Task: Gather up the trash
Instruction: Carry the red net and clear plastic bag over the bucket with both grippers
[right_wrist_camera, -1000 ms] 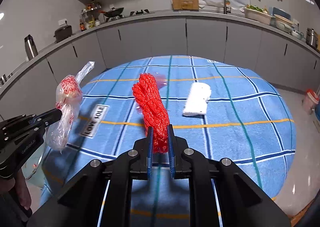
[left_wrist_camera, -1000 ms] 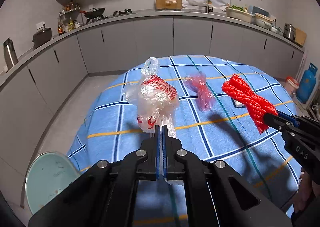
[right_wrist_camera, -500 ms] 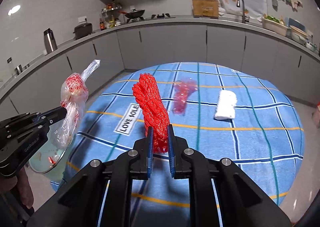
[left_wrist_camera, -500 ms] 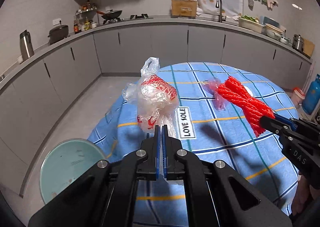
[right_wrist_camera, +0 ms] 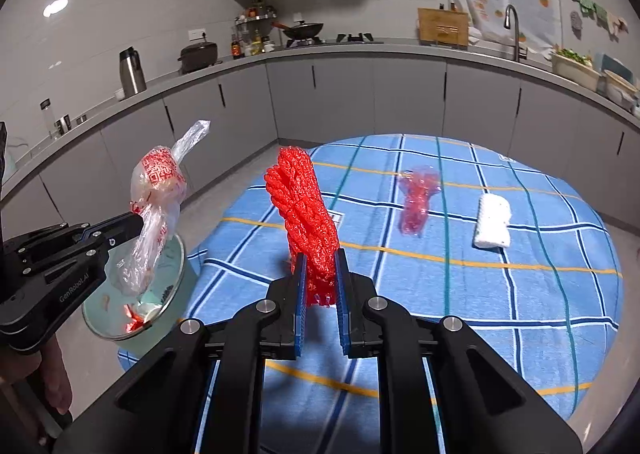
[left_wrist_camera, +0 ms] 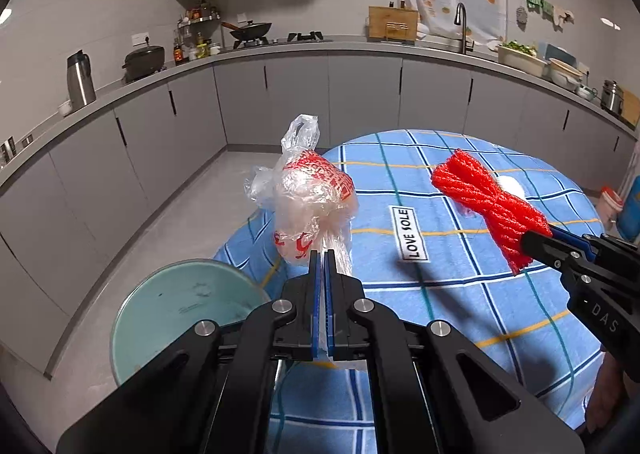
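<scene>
Both grippers have moved off toward the green bin (left_wrist_camera: 172,306) by the table's edge. Left gripper (left_wrist_camera: 323,254) pinches the clear plastic bag (left_wrist_camera: 308,198) tight, above the bin. Right gripper (right_wrist_camera: 320,258) squeezes the red net (right_wrist_camera: 306,210), sticking up over the blue checked cloth (right_wrist_camera: 520,294).
</scene>
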